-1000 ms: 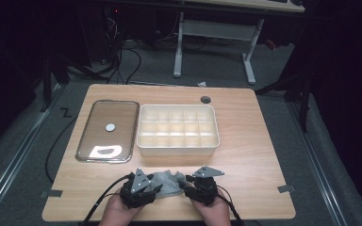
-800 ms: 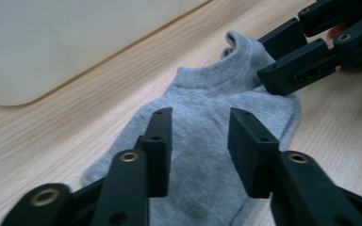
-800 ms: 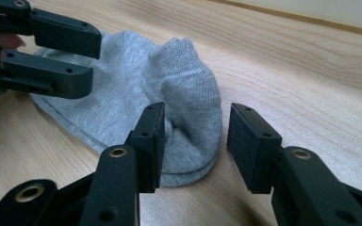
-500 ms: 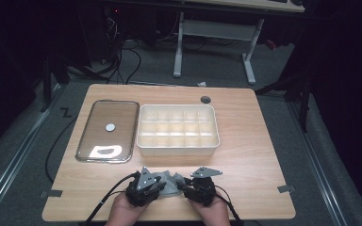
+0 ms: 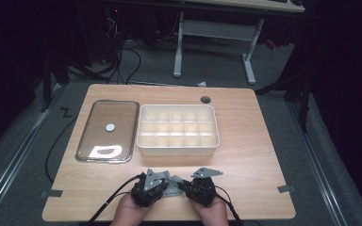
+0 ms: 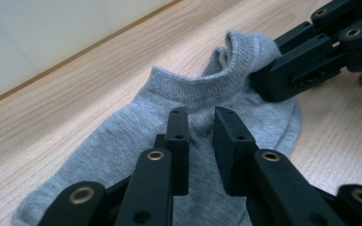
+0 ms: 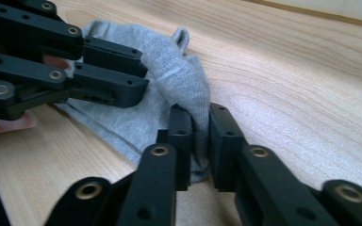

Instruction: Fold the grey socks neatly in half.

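Note:
A grey ankle sock (image 5: 172, 181) lies flat on the wooden table near its front edge, between my two grippers. My left gripper (image 6: 201, 117) points down at the sock's (image 6: 122, 146) middle. Its jaws have just been closing and stand a narrow gap apart, with flat fabric showing between them. My right gripper (image 7: 200, 113) has also been closing and now pinches a raised fold of the sock (image 7: 179, 75) near the cuff. In the left gripper view the right gripper (image 6: 259, 80) grips the cuff at the upper right. The left gripper (image 7: 141, 73) also appears in the right gripper view.
A white tray (image 5: 176, 149) divided into several compartments stands in the middle of the table. A clear lid with a metal rim (image 5: 107, 129) lies to its left. A round cable hole (image 5: 206, 99) is behind the tray. The table's front edge runs just below my hands.
Both pairs of jaws have narrowed onto the sock, and the sock is now bunched between the grippers. The hands have hardly shifted.

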Action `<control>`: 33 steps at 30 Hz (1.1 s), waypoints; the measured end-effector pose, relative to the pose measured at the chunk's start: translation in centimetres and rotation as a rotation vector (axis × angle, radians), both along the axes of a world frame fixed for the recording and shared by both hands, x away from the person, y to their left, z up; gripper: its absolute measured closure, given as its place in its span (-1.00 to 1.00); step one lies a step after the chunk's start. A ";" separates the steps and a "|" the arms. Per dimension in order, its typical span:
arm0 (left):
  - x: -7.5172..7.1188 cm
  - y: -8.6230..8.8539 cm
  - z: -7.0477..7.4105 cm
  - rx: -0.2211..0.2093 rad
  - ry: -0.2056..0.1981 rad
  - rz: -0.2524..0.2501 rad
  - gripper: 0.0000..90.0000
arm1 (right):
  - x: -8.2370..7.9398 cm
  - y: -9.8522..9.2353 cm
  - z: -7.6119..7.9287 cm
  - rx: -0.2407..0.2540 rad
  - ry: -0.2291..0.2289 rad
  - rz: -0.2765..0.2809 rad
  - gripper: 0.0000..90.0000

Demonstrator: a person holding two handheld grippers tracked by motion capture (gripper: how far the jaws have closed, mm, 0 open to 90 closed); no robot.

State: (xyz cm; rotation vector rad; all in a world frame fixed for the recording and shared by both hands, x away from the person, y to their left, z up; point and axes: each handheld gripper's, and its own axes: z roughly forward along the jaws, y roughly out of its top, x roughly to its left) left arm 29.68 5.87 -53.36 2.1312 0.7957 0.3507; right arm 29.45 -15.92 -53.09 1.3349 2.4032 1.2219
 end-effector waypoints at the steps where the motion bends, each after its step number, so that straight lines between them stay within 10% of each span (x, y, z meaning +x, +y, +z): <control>1: 0.0 0.0 0.0 -0.001 0.000 0.000 0.70 | -0.1 0.0 0.1 -0.002 -0.005 0.001 0.86; 14: 0.1 -0.5 0.0 0.012 -0.012 0.000 0.72 | -1.2 0.3 2.4 0.071 -0.069 0.030 0.92; 26: 0.8 -2.3 0.4 0.049 -0.011 0.002 0.70 | -0.5 -0.3 3.2 0.037 -0.118 0.003 0.92; 33: 0.6 -1.0 1.8 0.051 -0.038 0.018 0.34 | -0.5 -1.7 2.6 0.050 -0.106 -0.043 0.92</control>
